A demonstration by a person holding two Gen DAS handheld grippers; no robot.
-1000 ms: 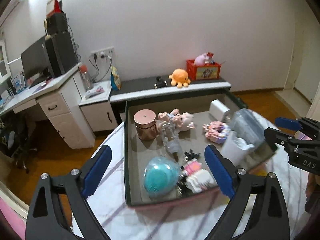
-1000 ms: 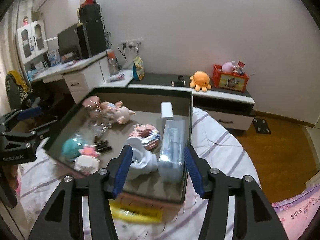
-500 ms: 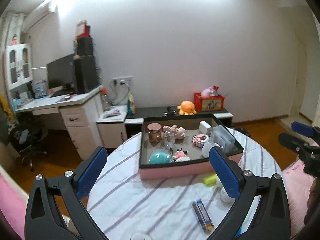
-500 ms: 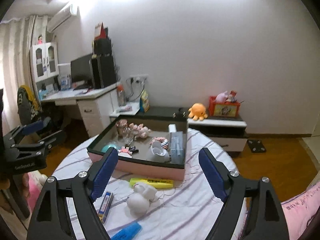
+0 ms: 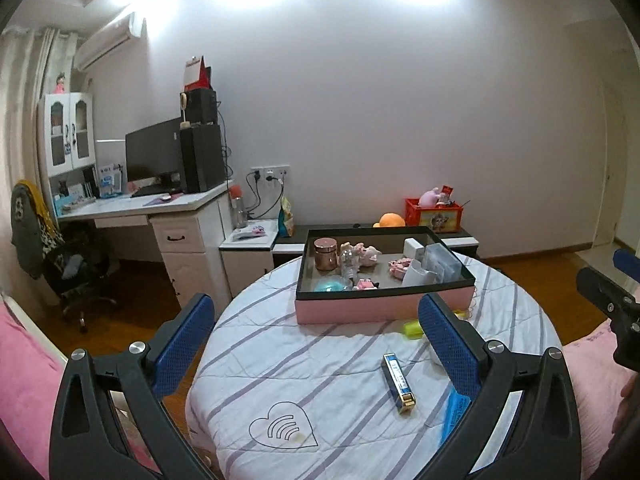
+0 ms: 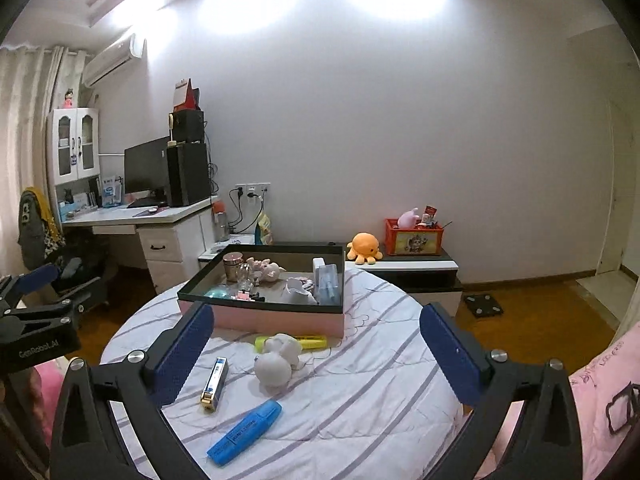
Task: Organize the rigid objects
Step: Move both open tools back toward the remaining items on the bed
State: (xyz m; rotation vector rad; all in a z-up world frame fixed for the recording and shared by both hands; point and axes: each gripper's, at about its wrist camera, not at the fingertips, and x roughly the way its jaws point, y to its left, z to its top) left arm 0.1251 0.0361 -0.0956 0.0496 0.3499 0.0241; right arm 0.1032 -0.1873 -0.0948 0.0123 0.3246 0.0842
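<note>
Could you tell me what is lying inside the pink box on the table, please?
The pink box holds a copper jar, pig figurine, teal ball and clear case; its near wall hides whatever lies low behind it.

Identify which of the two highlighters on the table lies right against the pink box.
The yellow highlighter, lying along the pink box front wall; the blue highlighter lies apart, nearer the cameras.

left gripper [image 5: 316, 336]: fingers spread, empty | pink box [image 5: 384, 307]: on table [image 5: 320, 368]
</note>
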